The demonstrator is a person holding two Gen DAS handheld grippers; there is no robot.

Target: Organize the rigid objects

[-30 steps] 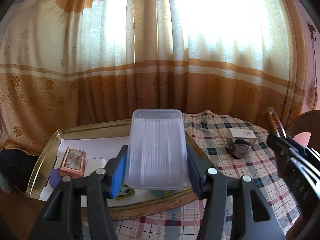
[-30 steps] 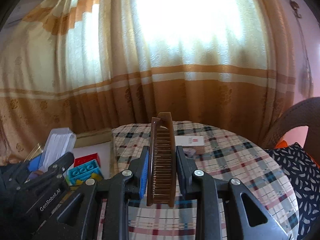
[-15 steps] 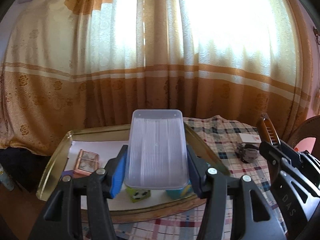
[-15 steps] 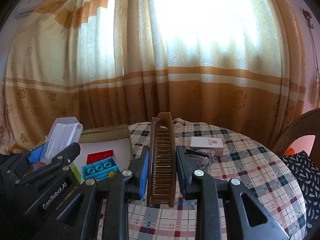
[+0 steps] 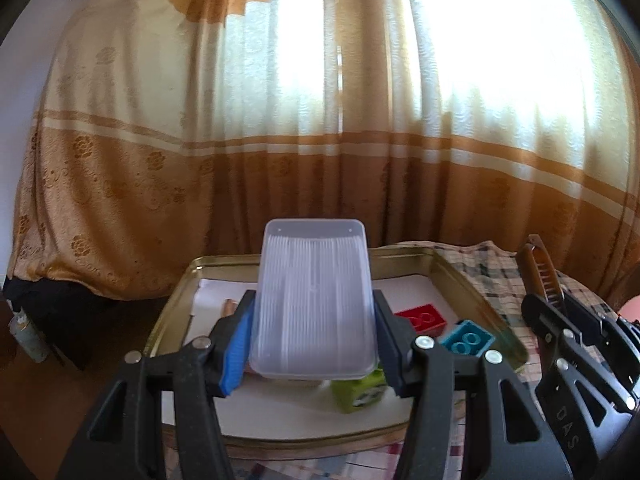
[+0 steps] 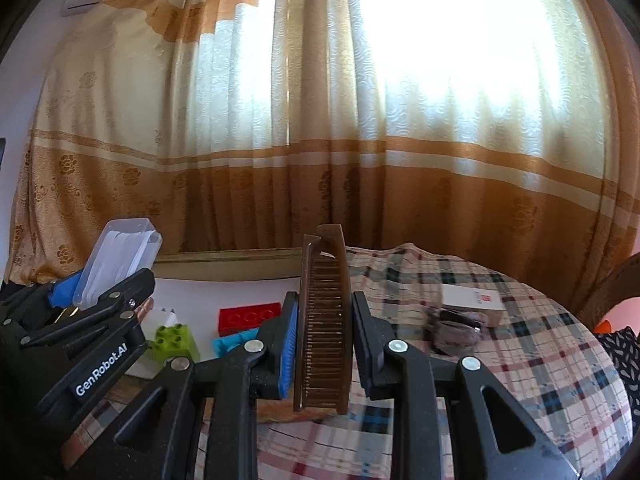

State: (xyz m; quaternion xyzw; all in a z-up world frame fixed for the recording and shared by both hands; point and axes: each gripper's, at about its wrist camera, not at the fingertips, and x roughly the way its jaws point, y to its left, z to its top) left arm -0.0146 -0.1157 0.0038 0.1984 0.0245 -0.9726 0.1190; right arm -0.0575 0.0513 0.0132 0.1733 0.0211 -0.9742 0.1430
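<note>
Rigid odds and ends are going into the shallow gold-rimmed metal tray point(image 5: 472, 280), lined with white paper, on the plaid-clothed surface point(image 6: 520, 360). My left tongs point(image 5: 314, 344) are clamped on a clear ribbed plastic box point(image 5: 314, 300), gripped by its long sides and hanging over the tray, I judge so it can drop flat onto the paper. My right tongs point(image 6: 324, 344) pinch a brown wooden comb point(image 6: 323, 320) on edge, teeth up, near the tray's right rim. A red building brick point(image 5: 420, 317), a blue brick point(image 5: 467, 338) and a green brick point(image 5: 360, 392) already lie inside; a small white carton point(image 6: 472, 303) waits well apart on the cloth.
</note>
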